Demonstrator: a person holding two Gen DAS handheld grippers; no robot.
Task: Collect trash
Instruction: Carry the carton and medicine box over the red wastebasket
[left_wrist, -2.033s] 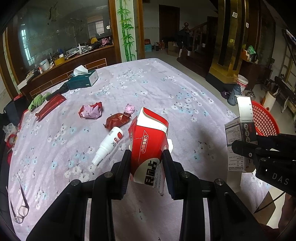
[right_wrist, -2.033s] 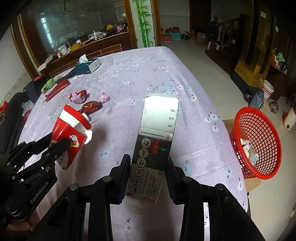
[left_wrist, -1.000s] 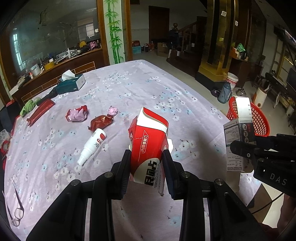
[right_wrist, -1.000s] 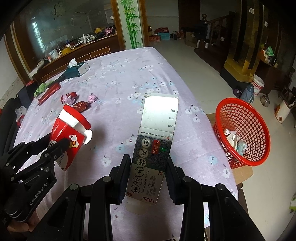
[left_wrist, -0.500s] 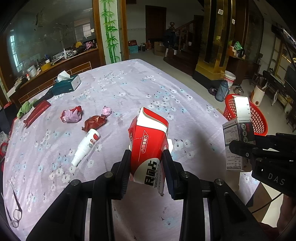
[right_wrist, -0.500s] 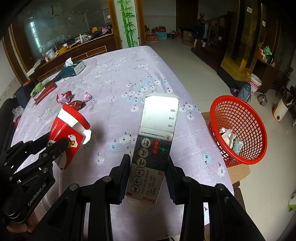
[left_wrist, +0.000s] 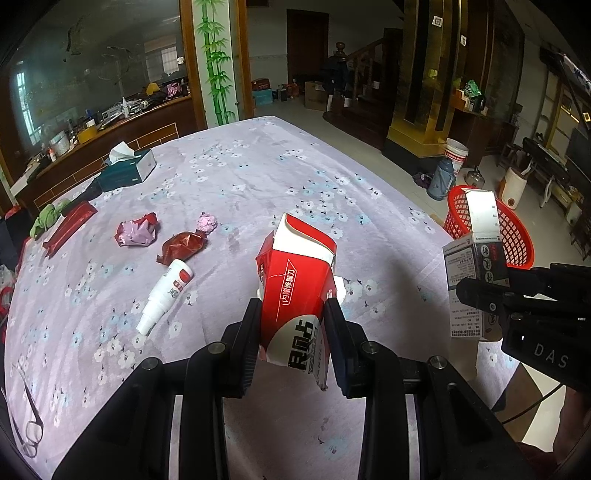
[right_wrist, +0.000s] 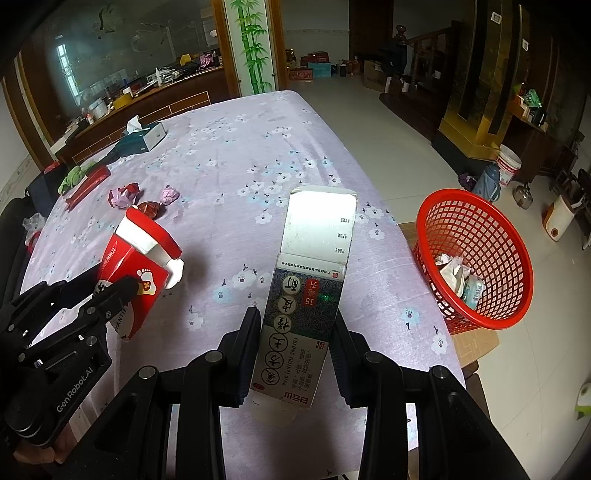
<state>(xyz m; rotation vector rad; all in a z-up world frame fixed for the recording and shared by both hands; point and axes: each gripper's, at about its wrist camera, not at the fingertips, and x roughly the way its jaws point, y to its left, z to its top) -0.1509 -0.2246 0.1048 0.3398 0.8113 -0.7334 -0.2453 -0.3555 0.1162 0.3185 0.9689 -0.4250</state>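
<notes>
right wrist view: right tongs (right_wrist: 295, 325) clamp grey carton (right_wrist: 306, 295), left tongs (left_wrist: 291, 325) clamp red carton (left_wrist: 295, 280); carry step, next drop both into red basket (right_wrist: 509, 273) at right.

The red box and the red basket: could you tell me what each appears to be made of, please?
Red box: looks like thin printed cardboard, slightly glossy, with creased folds and an open white-lined flap.
Red basket: probably moulded plastic, uniformly red, with a regular open lattice and smooth rim.

My right tool (right_wrist: 295, 339) clamps a dark open-flapped carton (right_wrist: 306, 295) above the floral bench (right_wrist: 258, 147), my left tool (right_wrist: 122, 291) grips a red box (right_wrist: 133, 266), red basket (right_wrist: 476, 258) off the bench's right edge.
</notes>
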